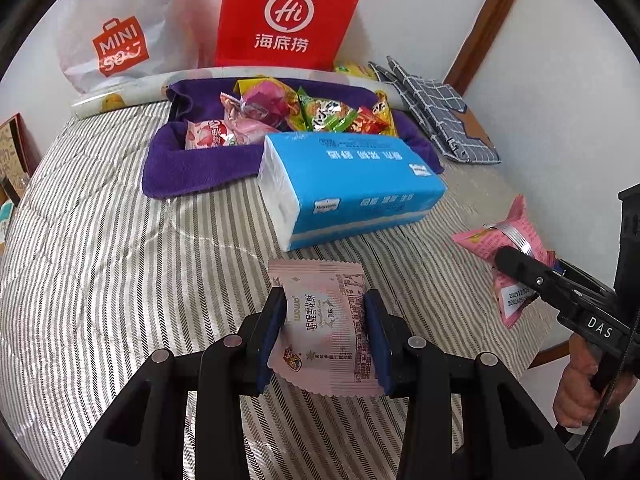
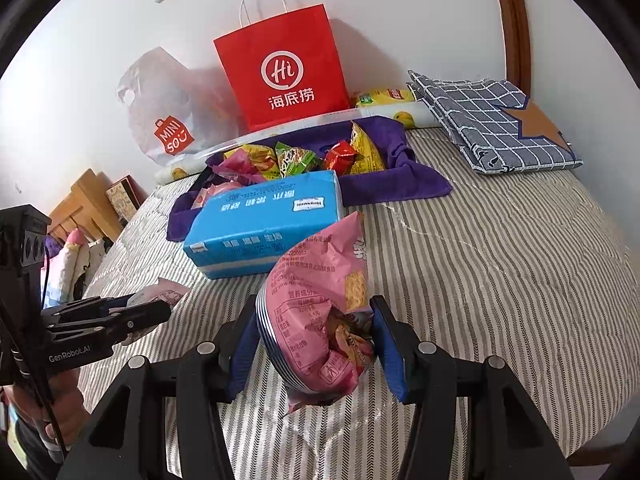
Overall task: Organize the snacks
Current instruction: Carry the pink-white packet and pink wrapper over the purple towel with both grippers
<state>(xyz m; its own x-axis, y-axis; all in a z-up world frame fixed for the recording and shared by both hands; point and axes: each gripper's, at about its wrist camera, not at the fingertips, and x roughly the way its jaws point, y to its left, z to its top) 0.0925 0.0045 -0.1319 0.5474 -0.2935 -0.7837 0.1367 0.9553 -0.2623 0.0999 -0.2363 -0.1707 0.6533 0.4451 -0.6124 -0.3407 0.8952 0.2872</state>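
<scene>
My left hand-held gripper is clamped on a pale pink snack packet, pads pressed to both its sides, over the near part of the striped bed. My right hand-held gripper pinches a darker pink snack bag, crumpled between the fingers, to the right of the other. Just ahead lies a blue tissue pack, its far end touching the purple cloth tray heaped with snacks. Bare striped bedding runs left of the tissues and along the right edge. A red paper bag and white plastic bag stand against the far wall; checked cloth lies far right.
</scene>
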